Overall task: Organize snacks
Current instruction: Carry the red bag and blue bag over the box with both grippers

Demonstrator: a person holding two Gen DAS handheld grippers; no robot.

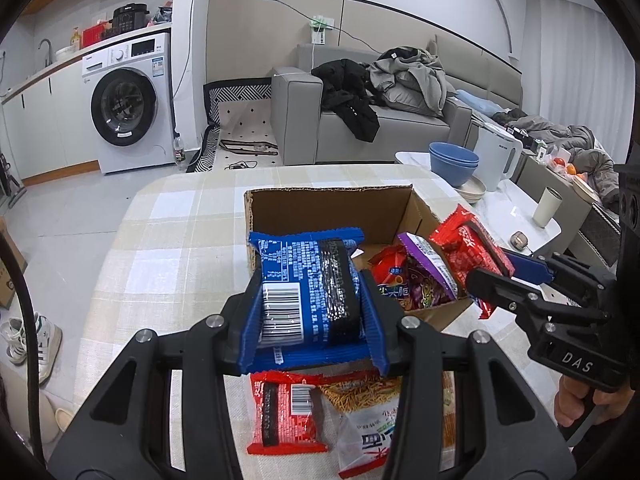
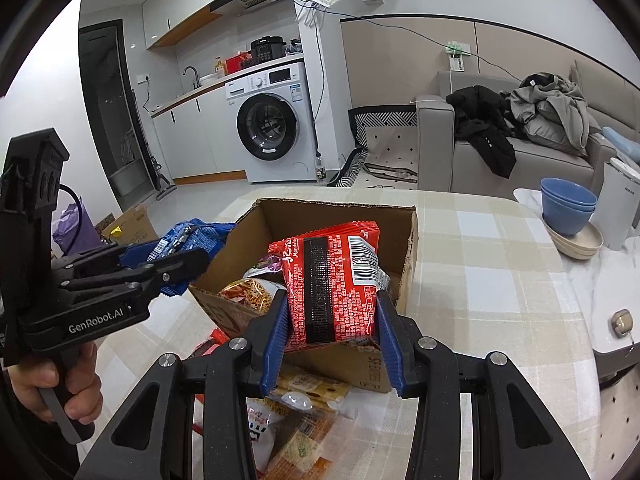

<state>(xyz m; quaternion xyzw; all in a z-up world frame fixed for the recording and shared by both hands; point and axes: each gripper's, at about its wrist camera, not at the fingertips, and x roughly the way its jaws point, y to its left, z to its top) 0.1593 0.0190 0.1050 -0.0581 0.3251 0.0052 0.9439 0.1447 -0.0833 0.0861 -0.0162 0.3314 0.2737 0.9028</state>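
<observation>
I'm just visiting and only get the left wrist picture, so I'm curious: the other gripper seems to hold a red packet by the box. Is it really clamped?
Observer: Yes. The right wrist view shows the right gripper pinching the red packet from both sides, by the cardboard box.
Operator: How does my own tool look from there?
Observer: The left gripper is shut on the blue packet, and a hand wraps its handle.
Operator: Anything in the box I miss?
Observer: A packet of thin sticks lies in its near left corner.
</observation>
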